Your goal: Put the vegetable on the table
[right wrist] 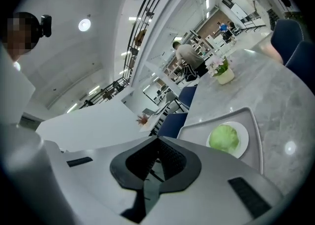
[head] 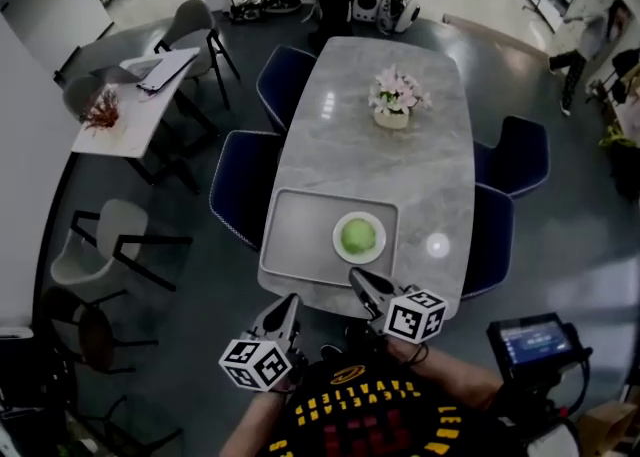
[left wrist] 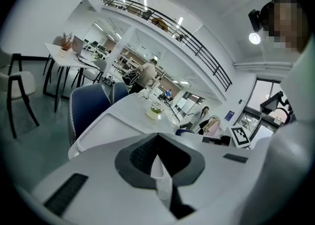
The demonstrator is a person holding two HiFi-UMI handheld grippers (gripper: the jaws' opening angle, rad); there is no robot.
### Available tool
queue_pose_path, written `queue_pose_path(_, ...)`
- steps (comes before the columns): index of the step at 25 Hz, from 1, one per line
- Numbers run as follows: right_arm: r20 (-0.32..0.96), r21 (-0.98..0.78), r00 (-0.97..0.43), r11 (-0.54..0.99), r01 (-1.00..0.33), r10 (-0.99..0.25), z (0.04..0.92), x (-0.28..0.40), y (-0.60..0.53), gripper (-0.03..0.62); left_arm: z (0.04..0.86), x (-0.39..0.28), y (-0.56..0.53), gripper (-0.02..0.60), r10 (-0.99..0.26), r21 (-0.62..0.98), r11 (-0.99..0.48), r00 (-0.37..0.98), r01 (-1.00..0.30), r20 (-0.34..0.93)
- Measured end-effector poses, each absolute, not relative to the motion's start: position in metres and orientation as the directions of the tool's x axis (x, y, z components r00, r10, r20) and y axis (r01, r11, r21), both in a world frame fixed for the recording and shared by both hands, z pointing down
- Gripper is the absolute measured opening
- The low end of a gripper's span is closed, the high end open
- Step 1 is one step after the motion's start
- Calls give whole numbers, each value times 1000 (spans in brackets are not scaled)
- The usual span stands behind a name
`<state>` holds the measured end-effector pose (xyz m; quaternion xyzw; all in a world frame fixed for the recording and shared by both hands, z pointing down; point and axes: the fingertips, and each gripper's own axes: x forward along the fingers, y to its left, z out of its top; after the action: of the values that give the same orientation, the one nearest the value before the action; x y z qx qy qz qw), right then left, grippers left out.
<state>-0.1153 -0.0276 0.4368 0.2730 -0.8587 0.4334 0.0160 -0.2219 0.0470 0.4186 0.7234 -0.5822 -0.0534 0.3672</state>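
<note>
Sitting on a white plate [head: 380,245], the green vegetable [head: 359,236] is in the right half of a grey tray [head: 300,235] that lies at the near edge of the table [head: 400,165]. The left gripper [head: 290,305] hangs just off that edge, jaws pressed together on nothing. The right gripper [head: 358,280], tip at the tray's near rim just below the plate, is likewise closed and empty. A pot of flowers [head: 392,115] stands toward the far end
</note>
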Motion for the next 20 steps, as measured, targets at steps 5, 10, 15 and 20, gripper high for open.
queue_pose_path(5,305,-718,-826,456,-526,-473,455,-86,-73,5,422,-194,-12,0,-868,590,-138,384,-796,314)
queue_pose_path(10,398,-652,-765,431,-624,-505,488,-47,-106,5,442,-159,-54,1,-818,620,-200,477,-758,320)
queue_pose_path(15,475,-642,-695,328,-693,-539,515,-16,-113,6,465,-140,-71,37,-726,624,-237,563,-744,395)
queue_pose_path(20,531,-592,-634,289,-753,-563,534,-4,-126,115,500,-146,-97,95,-654,606,-241,588,-758,476)
